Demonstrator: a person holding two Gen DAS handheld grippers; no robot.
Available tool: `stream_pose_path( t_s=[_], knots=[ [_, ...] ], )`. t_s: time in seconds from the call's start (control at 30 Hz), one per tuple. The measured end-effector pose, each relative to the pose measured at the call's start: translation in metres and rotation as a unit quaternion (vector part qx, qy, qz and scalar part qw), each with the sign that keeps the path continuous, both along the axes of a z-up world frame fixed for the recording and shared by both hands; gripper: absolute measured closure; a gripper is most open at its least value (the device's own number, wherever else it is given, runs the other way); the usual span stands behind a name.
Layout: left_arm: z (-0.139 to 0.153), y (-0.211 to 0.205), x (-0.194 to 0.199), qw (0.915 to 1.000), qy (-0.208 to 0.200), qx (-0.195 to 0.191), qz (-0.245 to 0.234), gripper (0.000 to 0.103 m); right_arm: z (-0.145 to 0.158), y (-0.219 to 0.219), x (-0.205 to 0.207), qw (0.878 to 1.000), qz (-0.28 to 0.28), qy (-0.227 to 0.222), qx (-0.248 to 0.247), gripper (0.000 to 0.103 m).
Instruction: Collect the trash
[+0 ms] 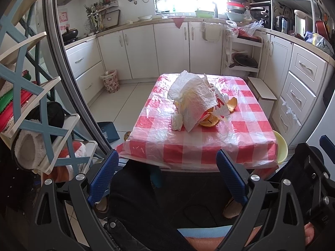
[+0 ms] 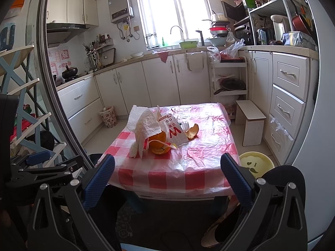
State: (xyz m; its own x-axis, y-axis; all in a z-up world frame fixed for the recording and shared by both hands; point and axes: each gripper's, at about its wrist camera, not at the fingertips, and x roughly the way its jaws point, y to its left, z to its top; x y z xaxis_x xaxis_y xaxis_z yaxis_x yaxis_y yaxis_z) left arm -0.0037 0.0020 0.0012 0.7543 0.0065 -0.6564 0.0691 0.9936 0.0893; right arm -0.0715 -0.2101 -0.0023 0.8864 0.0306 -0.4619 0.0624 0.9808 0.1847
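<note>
Ahead, a small counter (image 2: 188,167) draped in red-and-white checked plastic sheeting fills the middle of the kitchen floor, with white cabinets (image 2: 159,79) running along the far wall and down the right side. On the counter's left half, toward its middle, the trash sits in one loose heap. Largest in it is a crumpled white paper sheet (image 1: 194,100), draped over the pile's top and left side. Under its right edge leans a white carton (image 2: 174,132) with a big red letter printed on it. At the near foot of the heap lies a curl of orange peel (image 2: 160,143), touching the paper, and a smaller piece of peel (image 2: 193,131) rests just right of the carton. A small wad of tissue (image 1: 177,122) lies at the heap's left near corner.

On the floor to the far left stands a flowered waste bin (image 1: 110,81); a pale yellow stool (image 2: 256,164) sits by the counter's near right corner.

Both tools hang short of the near edge, touching nothing: the left hand-held gripper (image 1: 167,175) with its blue fingers spread wide, the right hand-held gripper (image 2: 167,179) likewise spread and empty.
</note>
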Motion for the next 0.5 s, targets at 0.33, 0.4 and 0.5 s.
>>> stream_pose_path(
  t_s=[0.33,0.4,0.5],
  knots=[
    [-0.0033,-0.0009,0.0005,1.0,0.004,0.002,0.001,0.013,-0.0004,0.0006,0.0006,1.0,0.0,0.0,0.0,0.006],
    [-0.0033,-0.0008,0.0005,1.0,0.004,0.001,0.001,0.013,-0.0002,0.0006,0.0008,1.0,0.0,0.0,0.0,0.006],
    [-0.0051,-0.0009,0.0012,1.0,0.006,0.002,0.0,0.013,0.0003,0.0005,0.0014,1.0,0.0,0.0,0.0,0.006]
  ],
)
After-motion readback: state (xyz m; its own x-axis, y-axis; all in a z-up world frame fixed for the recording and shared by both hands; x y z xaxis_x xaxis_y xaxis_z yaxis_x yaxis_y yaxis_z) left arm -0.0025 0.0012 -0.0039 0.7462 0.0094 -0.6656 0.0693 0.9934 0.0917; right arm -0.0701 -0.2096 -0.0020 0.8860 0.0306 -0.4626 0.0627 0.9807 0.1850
